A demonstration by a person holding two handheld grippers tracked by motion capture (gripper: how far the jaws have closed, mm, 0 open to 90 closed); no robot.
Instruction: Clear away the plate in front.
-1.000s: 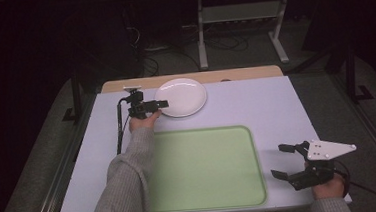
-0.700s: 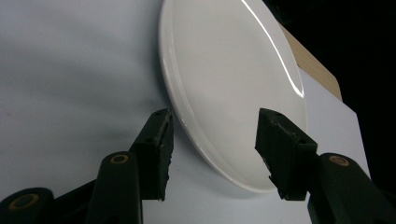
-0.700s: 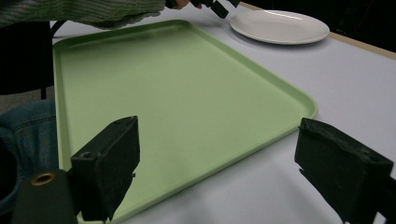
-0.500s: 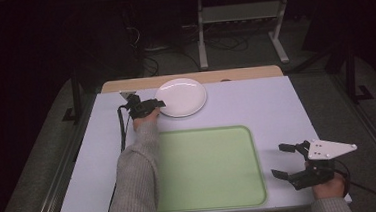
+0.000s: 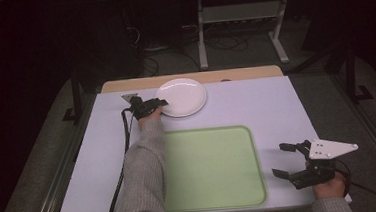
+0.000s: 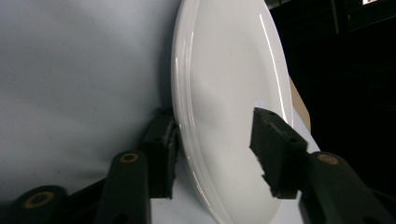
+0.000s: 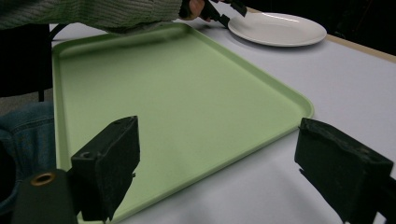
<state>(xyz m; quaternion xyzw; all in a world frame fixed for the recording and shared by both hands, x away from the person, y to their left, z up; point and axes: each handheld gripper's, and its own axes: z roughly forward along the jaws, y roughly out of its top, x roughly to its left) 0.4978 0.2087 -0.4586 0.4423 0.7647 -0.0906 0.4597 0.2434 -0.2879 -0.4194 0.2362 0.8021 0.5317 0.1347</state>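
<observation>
A white plate (image 5: 181, 97) lies at the far middle of the white table (image 5: 276, 110). My left gripper (image 5: 152, 105) is at the plate's left rim. In the left gripper view (image 6: 215, 135) its jaws straddle the plate (image 6: 224, 84), one pad under the rim and one above the plate's face with a gap. The jaws have just been closing with the rim between them. My right gripper (image 5: 286, 160) rests open at the near right, with nothing between its fingers (image 7: 215, 168). From there the plate (image 7: 278, 29) and the left gripper (image 7: 224, 11) show far off.
A light green tray (image 5: 211, 184) lies empty at the near middle of the table, between the two hands; its corner (image 7: 299, 105) is just ahead of the right gripper. A cable trails from the left gripper along the sleeve. A metal stand is on the floor beyond the table.
The left hand has sunk and edged toward the plate, and its jaws now sit around the plate's left rim. The right gripper has not moved.
</observation>
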